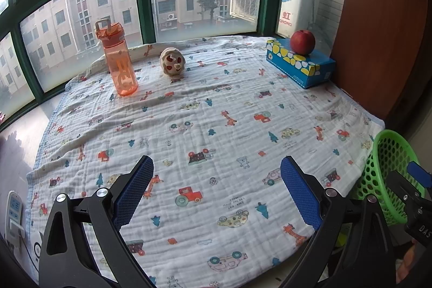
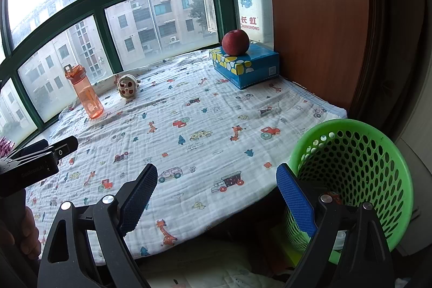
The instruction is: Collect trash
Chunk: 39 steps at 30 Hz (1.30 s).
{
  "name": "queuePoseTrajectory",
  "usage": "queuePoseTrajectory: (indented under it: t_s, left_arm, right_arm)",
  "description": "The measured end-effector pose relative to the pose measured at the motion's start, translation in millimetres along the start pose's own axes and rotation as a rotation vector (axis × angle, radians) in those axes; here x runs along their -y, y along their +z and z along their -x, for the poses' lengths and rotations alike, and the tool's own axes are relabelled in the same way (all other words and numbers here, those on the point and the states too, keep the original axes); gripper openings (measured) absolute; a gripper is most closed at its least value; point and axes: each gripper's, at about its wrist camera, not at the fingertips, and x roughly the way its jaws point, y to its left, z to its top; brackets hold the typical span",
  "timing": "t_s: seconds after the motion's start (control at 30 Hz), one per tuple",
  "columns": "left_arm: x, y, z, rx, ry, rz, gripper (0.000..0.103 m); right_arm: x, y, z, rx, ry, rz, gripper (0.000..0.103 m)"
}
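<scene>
A green perforated basket [image 2: 351,174] stands off the near right corner of the cloth-covered ledge; it also shows at the right edge of the left wrist view [image 1: 388,169]. Something reddish lies inside it, mostly hidden. My left gripper [image 1: 217,174] is open and empty above the near part of the patterned cloth [image 1: 216,109]. My right gripper [image 2: 217,182] is open and empty, its right finger beside the basket's rim. No loose trash shows on the cloth.
An orange water bottle [image 1: 118,61] stands at the far left. A small round plush toy [image 1: 172,61] lies beside it. A red apple [image 1: 302,41] sits on a blue tissue box [image 1: 299,64] at the far right, against a wooden panel [image 1: 383,26]. Windows line the back.
</scene>
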Motion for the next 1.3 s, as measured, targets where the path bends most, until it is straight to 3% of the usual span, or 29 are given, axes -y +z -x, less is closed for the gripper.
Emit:
queuePoseTrajectory:
  t_s: [1.3]
  left_arm:
    - [2.7,0.0,0.8,0.003,-0.004,0.004,0.094]
  right_arm:
    - [0.7,-0.8,-0.7,-0.002,0.002,0.000,0.086]
